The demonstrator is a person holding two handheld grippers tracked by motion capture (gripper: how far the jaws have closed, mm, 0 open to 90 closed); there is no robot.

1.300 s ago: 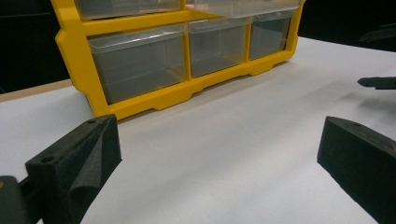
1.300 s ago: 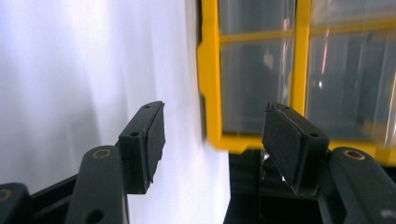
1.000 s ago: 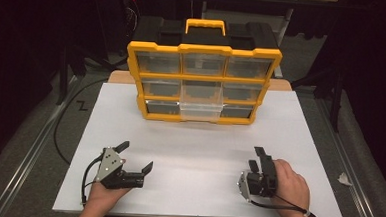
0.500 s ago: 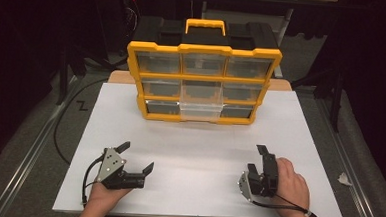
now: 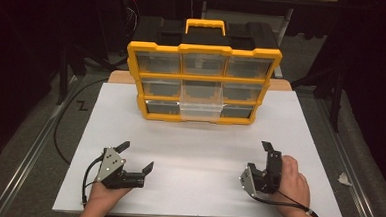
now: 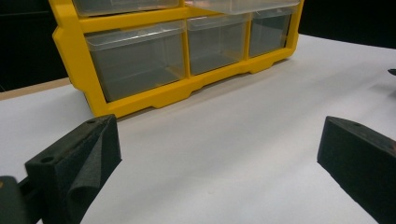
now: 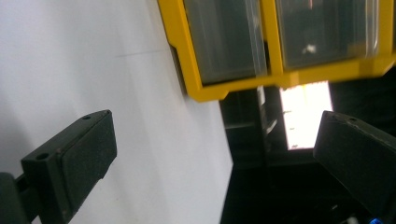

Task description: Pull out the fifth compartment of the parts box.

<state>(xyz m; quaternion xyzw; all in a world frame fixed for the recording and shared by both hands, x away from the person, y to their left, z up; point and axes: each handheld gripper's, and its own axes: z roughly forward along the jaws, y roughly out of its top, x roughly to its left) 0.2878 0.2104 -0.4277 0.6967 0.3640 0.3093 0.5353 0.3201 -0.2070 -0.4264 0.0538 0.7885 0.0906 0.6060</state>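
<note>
Two hand-held grippers, left (image 5: 135, 157) and right (image 5: 267, 159), gape wide and empty on the white counter (image 5: 194, 148), well short of the yellow plastic drawer organiser (image 5: 202, 79); the right's jaws have just been opening.

The yellow organizer (image 5: 203, 79) stands upright at the far middle of the white tabletop (image 5: 198, 154), its front facing the person. It has a yellow frame, a black top and a yellow carry handle (image 5: 205, 25) at the centre of that top. Its front shows three rows of three clear plastic drawers. The middle drawer of the bottom row (image 5: 200, 110) sticks out a little from the frame; the others sit flush. In the left gripper view the bottom drawers (image 6: 140, 58) look see-through and bare inside.
</note>
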